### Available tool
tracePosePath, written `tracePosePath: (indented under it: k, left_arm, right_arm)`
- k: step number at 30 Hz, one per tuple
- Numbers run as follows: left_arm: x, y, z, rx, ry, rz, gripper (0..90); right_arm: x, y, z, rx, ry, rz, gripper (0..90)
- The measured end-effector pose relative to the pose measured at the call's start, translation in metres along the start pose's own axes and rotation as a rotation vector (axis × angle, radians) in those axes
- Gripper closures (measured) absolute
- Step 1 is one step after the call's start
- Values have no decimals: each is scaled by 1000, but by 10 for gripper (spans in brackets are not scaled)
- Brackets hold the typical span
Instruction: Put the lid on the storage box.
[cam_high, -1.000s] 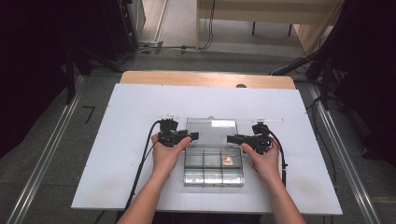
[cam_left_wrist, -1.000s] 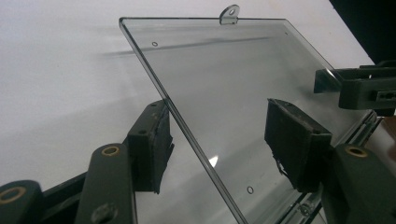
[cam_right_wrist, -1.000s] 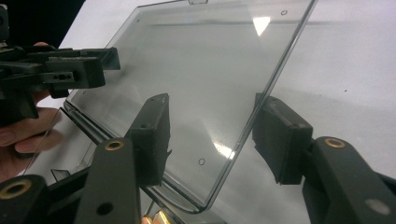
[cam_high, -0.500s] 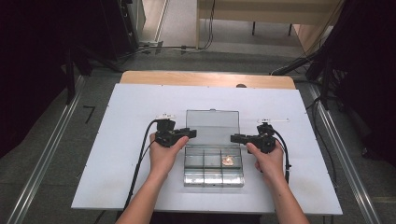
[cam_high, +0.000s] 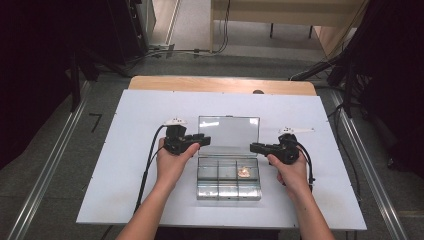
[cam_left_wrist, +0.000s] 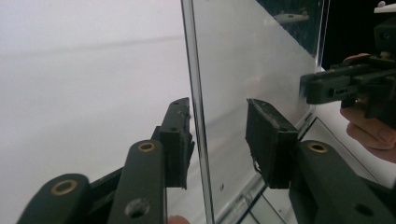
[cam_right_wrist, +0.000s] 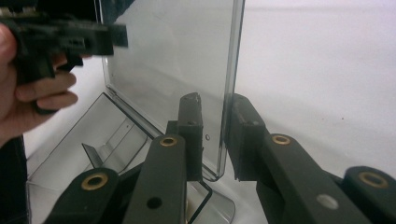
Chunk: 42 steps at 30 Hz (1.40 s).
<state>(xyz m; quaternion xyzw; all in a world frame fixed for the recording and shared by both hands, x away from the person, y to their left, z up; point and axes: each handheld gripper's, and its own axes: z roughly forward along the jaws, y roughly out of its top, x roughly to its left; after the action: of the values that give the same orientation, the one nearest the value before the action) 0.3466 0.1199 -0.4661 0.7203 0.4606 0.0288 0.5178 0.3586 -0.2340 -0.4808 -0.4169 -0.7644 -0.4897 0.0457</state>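
Observation:
A clear plastic compartment box lies on the white table, its lid standing open and upright. A small orange-pink piece sits in the upper right compartment. My left gripper is open, its jaws astride the lid's left edge with a gap on both sides. At the lid's right edge, my right gripper is open too, with the edge between its jaws and close to one pad. Each gripper view shows the other hand's gripper beyond the lid.
The white board has bare room left, right and behind the box. A wooden tabletop strip runs along its far edge. Cables trail from both grippers toward the near edge. Dark equipment and rails flank the table.
The lid has swung further up and back and lost its glare. The right hand has shifted slightly outward to the right; the left stays at the lid's left edge.

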Motion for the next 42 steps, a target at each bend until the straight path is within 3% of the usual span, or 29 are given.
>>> tracePosePath:
  k: [5,8,10,15,20,24,35,42]
  left_arm:
    - [-1,18,-3,-47,21,2,540]
    - [-4,22,-4,-55,7,5,594]
    - [-5,22,-5,-49,22,13,624]
    - [-8,20,-10,-63,11,21,675]
    - [-14,18,-15,-69,7,56,672]
    - [-20,15,-21,-78,-6,81,665]
    - [-35,3,-35,-94,-42,145,635]
    - [-39,-3,-40,-99,-56,164,621]
  right_arm:
    - [1,-1,-1,-6,-9,-26,754]
    - [2,-1,-1,-5,-15,-34,753]
    - [3,-1,-1,-3,-26,-42,749]
    - [8,1,-2,9,-54,-46,729]
    - [8,3,-5,-8,-6,-23,620]
    - [13,7,-11,-31,-17,-31,563]
    - [44,21,-34,-114,-63,-109,530]
    - [62,26,-42,-136,-77,-163,530]
